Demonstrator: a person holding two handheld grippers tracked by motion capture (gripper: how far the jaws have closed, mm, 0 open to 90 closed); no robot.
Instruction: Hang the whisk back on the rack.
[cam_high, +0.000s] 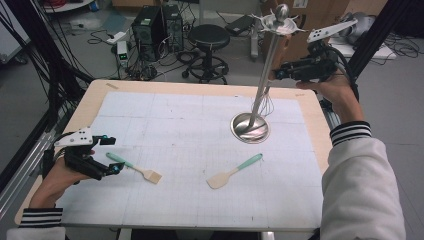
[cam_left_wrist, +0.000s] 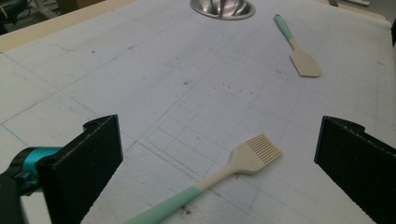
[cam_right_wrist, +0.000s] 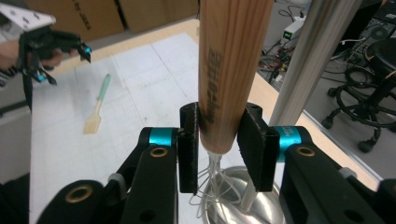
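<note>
right gripper (cam_right_wrist: 219, 149) clamps whisk (cam_right_wrist: 229, 70) handle | high view: handle hidden behind stand (cam_high: 264, 75)

Even, soft light from overhead fills the room where I work; the white mat on the table (cam_high: 200, 150) looks bright without blown-out patches. Shadows are faint, just a thin soft one beside my spatula (cam_high: 234, 171) and brush (cam_high: 135, 168). The steel stand base (cam_high: 249, 128) shows mild glare. In my right gripper view the wooden whisk handle (cam_right_wrist: 231, 70) is close and slightly soft, its print smeared. In my left gripper view the near jaws look grainy, and the table's far edge bends slightly
</note>
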